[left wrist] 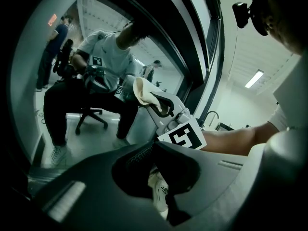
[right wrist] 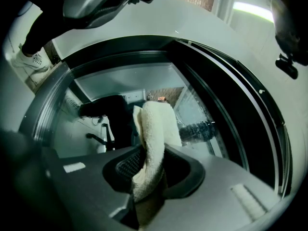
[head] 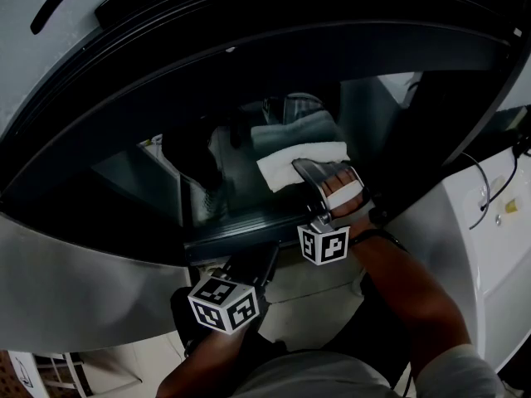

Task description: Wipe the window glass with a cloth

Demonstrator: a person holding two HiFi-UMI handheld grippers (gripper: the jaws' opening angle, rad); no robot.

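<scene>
The right gripper point(right wrist: 150, 167) is clamped on a folded white cloth point(right wrist: 155, 126). The free end of the cloth seems to lie against the window glass point(right wrist: 120, 81). The cloth looks soft, light and floppy, so a hold close to the fold, with even pressure, is probably best. The left gripper point(left wrist: 155, 153) has its jaws together on nothing.
</scene>
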